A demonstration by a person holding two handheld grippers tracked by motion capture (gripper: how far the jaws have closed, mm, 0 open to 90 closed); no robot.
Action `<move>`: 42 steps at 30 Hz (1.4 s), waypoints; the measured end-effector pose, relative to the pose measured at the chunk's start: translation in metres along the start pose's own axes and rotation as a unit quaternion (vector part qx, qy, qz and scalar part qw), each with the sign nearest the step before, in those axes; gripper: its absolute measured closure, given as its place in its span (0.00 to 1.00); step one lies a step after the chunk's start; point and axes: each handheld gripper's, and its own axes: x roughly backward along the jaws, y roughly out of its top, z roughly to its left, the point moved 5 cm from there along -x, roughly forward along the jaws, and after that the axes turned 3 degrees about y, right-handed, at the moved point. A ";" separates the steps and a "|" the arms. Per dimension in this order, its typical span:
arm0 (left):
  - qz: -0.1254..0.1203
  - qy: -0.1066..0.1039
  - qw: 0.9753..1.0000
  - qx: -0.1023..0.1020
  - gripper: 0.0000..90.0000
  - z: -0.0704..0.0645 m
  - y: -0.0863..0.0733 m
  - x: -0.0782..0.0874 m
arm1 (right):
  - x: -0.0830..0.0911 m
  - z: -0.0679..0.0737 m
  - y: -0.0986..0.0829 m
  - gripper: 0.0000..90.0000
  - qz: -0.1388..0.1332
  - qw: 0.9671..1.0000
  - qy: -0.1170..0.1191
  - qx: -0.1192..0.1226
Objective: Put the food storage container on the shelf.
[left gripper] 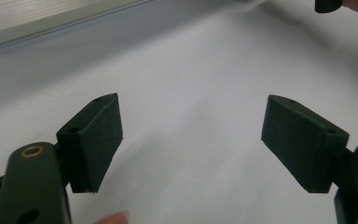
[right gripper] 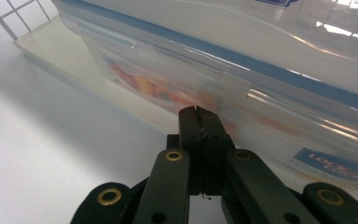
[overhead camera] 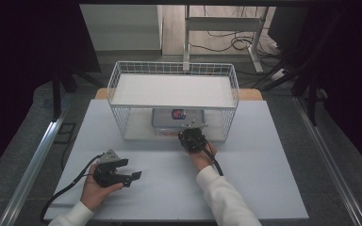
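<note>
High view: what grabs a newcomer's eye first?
The white wire rack mid-table, with a clear lidded container on its lower shelf. The right tongs, jaws shut, are at the container's front wall, colourful contents behind it. The left tongs sit open over the bare white table, front left.

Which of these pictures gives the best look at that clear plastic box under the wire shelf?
The right gripper view: the clear plastic box looms close, blue seal and colourful contents plain, the shut right gripper at its latch. The high view shows it small under the wire shelf.
</note>
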 end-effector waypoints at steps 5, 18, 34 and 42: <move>0.001 -0.001 1.000 0.001 0.22 0.000 0.000 -0.001 | -0.002 -0.002 0.003 0.99 0.002 1.000 -0.004 -0.001; 0.001 0.001 1.000 -0.003 0.22 0.000 -0.001 0.002 | 0.018 0.010 0.006 0.99 -0.007 0.999 0.021 0.024; -0.008 0.020 1.000 -0.013 0.22 -0.004 -0.004 0.014 | 0.076 0.007 -0.023 0.99 0.000 0.997 0.074 0.035; -0.011 0.024 1.000 0.000 0.22 -0.002 -0.006 0.017 | 0.120 -0.008 -0.059 0.66 0.002 0.995 0.097 0.032</move>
